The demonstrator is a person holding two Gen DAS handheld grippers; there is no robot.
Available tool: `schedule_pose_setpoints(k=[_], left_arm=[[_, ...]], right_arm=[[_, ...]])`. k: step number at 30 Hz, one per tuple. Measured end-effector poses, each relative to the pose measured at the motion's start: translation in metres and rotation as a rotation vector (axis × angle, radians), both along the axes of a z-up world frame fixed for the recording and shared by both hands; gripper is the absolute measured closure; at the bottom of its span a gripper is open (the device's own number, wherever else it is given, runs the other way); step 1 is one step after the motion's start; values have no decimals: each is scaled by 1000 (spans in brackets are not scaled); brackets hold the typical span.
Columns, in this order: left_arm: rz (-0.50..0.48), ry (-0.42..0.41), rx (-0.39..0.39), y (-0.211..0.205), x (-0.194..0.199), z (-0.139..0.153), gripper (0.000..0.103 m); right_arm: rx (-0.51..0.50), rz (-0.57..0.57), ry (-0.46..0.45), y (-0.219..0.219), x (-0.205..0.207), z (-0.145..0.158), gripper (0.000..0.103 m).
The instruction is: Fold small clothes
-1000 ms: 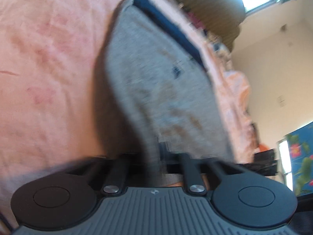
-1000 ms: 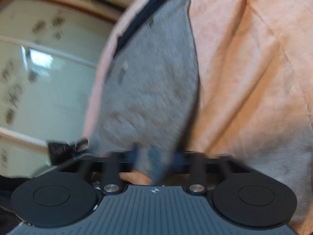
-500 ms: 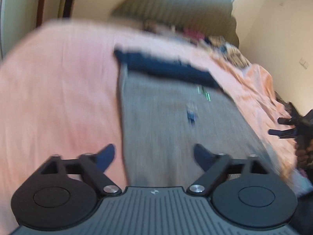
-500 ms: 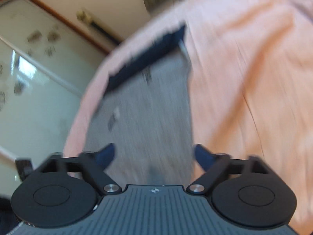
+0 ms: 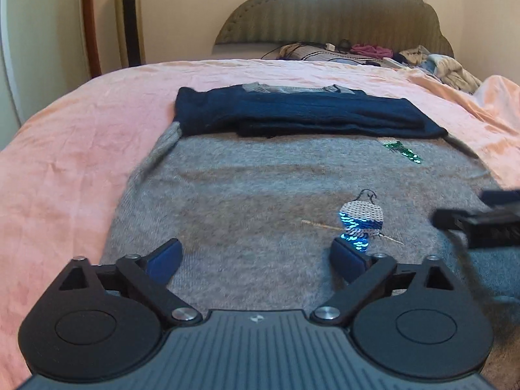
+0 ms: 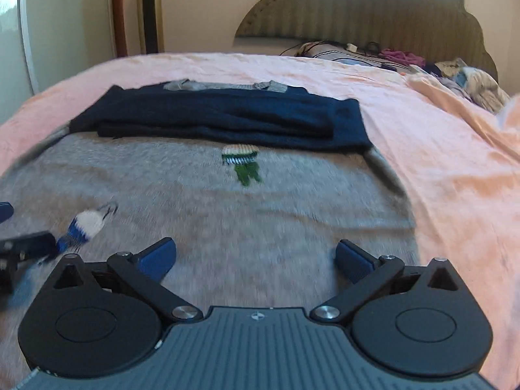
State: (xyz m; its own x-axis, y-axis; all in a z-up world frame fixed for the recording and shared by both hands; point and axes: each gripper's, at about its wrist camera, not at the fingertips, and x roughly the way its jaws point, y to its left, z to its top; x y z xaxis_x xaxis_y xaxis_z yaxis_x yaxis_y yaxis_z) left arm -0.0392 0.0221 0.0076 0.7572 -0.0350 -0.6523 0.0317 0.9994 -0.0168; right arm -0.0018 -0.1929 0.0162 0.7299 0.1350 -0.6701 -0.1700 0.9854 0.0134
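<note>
1. No readable writing or brand shows anywhere.
2. The grey sweater [image 5: 247, 201] lies flat on the pink bed [image 5: 65, 149], neck end away from the cameras, navy sleeves [image 5: 292, 115] folded across its far end.
3. Left hand-held gripper [image 5: 256, 258]: jaws opening, spread wide, nothing between them.
4. Right hand-held gripper [image 6: 256, 258]: jaws opening, likewise wide and empty above the sweater.

I see bare pink bedspread [image 5: 81, 136] left and right of the grey sweater [image 5: 243, 201]; beyond the sweater, loose clothes [image 5: 432, 65] crowd the headboard [image 5: 325, 16].
</note>
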Motion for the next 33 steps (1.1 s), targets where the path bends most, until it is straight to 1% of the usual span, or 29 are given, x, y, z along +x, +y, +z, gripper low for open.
schedule_pose_setpoints(k=[1, 3, 5, 7, 11, 33], left_arm=[[-1, -1, -7, 0, 1, 0, 0], [-1, 2, 11, -4, 3, -1, 0], [0, 1, 24, -7, 5, -1, 0], [3, 1, 21, -7, 7, -2, 0], [3, 1, 20, -8, 8, -2, 0], [2, 0, 20, -7, 8, -3, 0]], right_arm=[[2, -3, -4, -3, -9, 0, 0], [25, -13, -15, -9, -24, 2, 0], [52, -20, -23, -14, -28, 3, 0], [57, -23, -20, -15, -24, 2, 0], [15, -15, -13, -7, -19, 1, 0], [28, -14, -13, -8, -18, 1, 0]])
